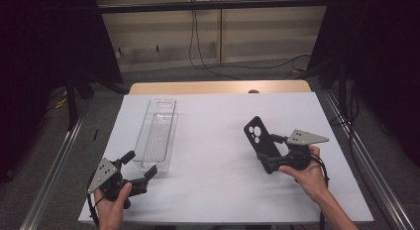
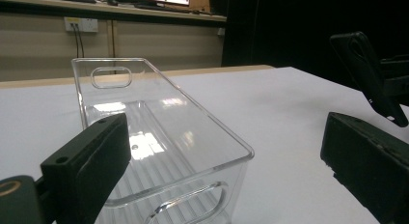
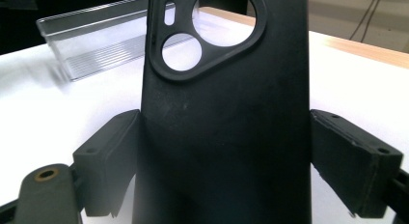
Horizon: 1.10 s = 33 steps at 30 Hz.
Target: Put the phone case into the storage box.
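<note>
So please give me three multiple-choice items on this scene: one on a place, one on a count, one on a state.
1. Where is the clear bin?
A. left half of the table
B. right half
C. on the floor

2. How many cutouts show at the top of the phone case?
A. one
B. three
C. six

3. What is the left gripper doing?
A. holding the case
B. clamping the bin
C. open, empty

Answers: 1 A, the high view shows it left of centre. 2 B, two round holes and a small slot. 3 C, its jaws stand apart, nothing between the pads.
</note>
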Available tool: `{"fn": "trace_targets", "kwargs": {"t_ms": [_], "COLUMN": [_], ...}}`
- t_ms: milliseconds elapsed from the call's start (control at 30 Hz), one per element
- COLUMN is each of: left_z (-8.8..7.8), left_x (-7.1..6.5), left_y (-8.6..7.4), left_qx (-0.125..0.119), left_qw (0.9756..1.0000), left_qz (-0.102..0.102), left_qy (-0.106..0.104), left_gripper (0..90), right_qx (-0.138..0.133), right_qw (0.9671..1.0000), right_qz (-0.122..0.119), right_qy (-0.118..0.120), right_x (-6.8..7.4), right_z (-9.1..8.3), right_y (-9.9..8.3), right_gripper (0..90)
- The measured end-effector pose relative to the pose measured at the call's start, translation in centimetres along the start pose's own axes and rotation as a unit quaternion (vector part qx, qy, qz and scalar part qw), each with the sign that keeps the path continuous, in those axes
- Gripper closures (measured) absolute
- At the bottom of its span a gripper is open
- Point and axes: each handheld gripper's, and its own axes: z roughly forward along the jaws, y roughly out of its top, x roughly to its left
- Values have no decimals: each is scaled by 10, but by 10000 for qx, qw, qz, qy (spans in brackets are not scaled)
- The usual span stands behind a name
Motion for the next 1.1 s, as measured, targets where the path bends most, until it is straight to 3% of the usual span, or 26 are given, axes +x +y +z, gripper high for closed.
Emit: {"fn": "trace_targets", "kwargs": {"t_ms": [300, 533, 700, 1100], "left_z": [4, 6, 11, 23], "left_x": [-6, -9, -14, -21], "left_y": [0, 4, 6, 12], "left_qx": [68, -13, 88, 339], "left_qw": [9997, 9993, 9987, 9948], "left_qz": [70, -5, -5, 158], "left_qy": [-238, -373, -508, -950], "left_gripper": [37, 40, 39, 33], "right_qx": [-22, -62, -75, -122], "right_qw": [9995, 9984, 9976, 9952], "right_qz": [-82, -104, -139, -228], "right_qy": [295, 549, 671, 946], "right_x": [14, 24, 30, 42], "right_z": [7, 13, 16, 22], "right_y": [0, 0, 1, 3], "right_gripper": [139, 139, 139, 139]}}
